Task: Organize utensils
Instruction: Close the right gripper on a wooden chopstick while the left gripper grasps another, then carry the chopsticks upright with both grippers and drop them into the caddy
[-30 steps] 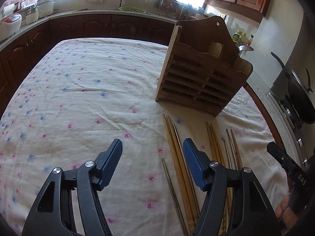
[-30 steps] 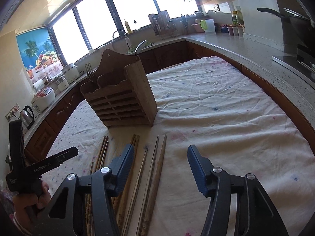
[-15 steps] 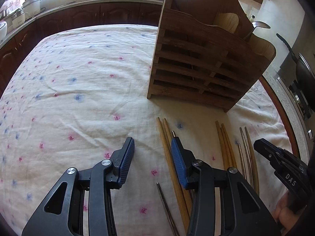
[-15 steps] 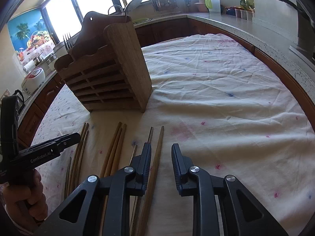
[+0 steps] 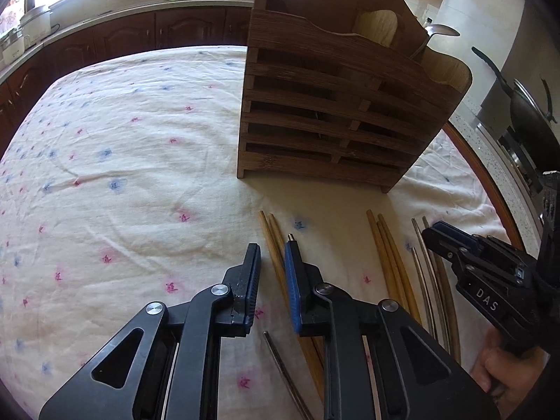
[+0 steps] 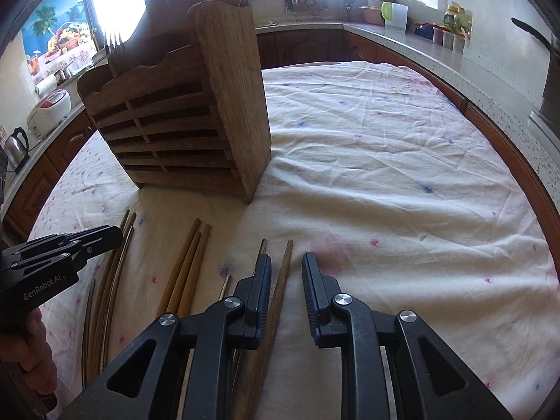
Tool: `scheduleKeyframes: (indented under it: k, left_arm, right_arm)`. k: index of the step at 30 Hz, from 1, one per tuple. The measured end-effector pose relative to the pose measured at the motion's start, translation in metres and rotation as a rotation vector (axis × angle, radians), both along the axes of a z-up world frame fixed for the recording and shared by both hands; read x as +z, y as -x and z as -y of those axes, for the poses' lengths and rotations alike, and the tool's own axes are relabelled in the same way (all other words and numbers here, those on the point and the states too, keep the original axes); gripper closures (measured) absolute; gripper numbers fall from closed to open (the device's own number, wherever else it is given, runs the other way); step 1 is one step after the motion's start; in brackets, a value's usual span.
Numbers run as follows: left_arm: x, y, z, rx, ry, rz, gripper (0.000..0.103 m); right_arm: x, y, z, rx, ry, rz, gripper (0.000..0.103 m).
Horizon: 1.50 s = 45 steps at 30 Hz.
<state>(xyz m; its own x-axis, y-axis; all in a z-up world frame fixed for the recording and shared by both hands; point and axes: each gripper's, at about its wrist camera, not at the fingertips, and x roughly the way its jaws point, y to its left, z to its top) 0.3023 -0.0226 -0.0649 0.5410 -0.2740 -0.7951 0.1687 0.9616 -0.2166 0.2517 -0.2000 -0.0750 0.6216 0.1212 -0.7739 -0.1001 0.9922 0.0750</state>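
Observation:
A wooden slatted utensil holder [image 5: 336, 105] [image 6: 182, 119] stands on the flowered tablecloth, with a spoon and a fork sticking out of its top. Several wooden and metal chopsticks lie in front of it. My left gripper [image 5: 273, 259] is low over the cloth, its jaws narrowed around a pair of wooden chopsticks [image 5: 271, 234] with a small gap left. My right gripper [image 6: 286, 271] is also narrowed, with one brown wooden chopstick [image 6: 281, 280] lying between its jaws. Neither visibly clamps.
A group of wooden chopsticks [image 5: 385, 245] and metal chopsticks [image 5: 420, 266] lies between the grippers. A kitchen counter [image 6: 437, 56] with jars and a wok [image 5: 525, 105] runs along the right. A kettle [image 6: 15, 143] and cookers stand at the left.
Both grippers have moved forward and down toward the chopsticks. Both sets of jaws have narrowed from wide open to a small gap around chopsticks.

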Motion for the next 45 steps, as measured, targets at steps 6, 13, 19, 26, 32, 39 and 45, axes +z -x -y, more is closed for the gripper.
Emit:
scheduleKeyframes:
  k: [6,13,19,26,32,39,45]
  left_arm:
    - [0.0,0.0,-0.011,-0.005,0.025,-0.025,0.091]
    - [0.002,-0.005,0.017,-0.024,-0.12,0.007,0.094]
    - [0.007,-0.005,0.013,-0.031,-0.097,0.007,0.098]
    - [0.048,0.029,0.008,-0.023,0.005,0.11,0.099]
    - [0.099,0.067,-0.011,-0.033,0.102,0.218,0.099]
    - [0.142,0.102,-0.028,-0.03,0.177,0.317,0.099]
    - [0.17,0.119,-0.044,-0.013,0.201,0.398,0.099]
  right_arm:
    - [-0.001,0.0,0.009,-0.002,-0.063,-0.005,0.083]
    - [-0.001,0.0,-0.006,0.006,0.026,0.002,0.083]
    - [-0.001,-0.001,-0.001,0.003,-0.002,-0.001,0.096]
    - [0.024,0.022,0.016,-0.014,-0.144,0.033,0.098]
    - [0.069,0.055,0.021,0.01,-0.213,0.131,0.098]
    - [0.127,0.089,0.024,0.033,-0.253,0.272,0.098]
    - [0.168,0.105,0.027,0.035,-0.266,0.389,0.098]
